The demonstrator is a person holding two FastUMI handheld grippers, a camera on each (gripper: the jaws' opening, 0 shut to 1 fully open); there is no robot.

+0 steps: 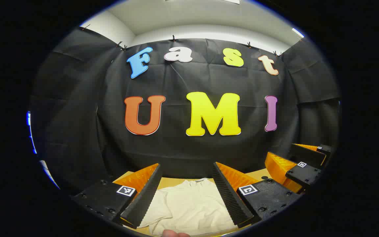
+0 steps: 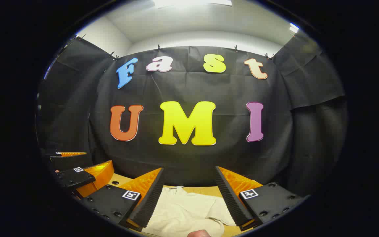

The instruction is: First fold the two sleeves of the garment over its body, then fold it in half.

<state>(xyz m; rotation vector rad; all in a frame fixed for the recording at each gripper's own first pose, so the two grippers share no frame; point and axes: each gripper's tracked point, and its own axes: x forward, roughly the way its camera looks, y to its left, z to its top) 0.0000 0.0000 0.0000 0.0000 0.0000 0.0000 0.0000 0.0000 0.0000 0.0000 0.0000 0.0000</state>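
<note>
Garment (image 1: 189, 205): one cream-coloured piece, lying spread and somewhat rumpled on the wooden table (image 1: 179, 182), seen low in both gripper views. In the left gripper view it lies below and ahead of the left gripper (image 1: 187, 194), showing in the gap between the two fingers, with a collar-like edge at its far end near the booth wall. In the right gripper view the same cloth (image 2: 183, 210) lies under the right gripper (image 2: 188, 197), a sleeve or folded flap reaching toward the right-hand finger.

Left gripper: fingers spread wide apart, nothing between them, holding nothing. It is raised above the cloth; whether the tips touch it cannot be told. It also appears at the left edge of the right gripper view (image 2: 77, 171), beside the right gripper and likewise spread.

Right gripper: fingers parted wide, nothing gripped, raised over the garment. It appears at the right edge of the left gripper view (image 1: 299, 161), near the left one.

Hand: a fingertip shows at the bottom edge of each view (image 1: 173, 233), just at the near hem of the cloth.

Table: light wood, bare strip visible between garment and wall.

Containers: no entry.
</note>
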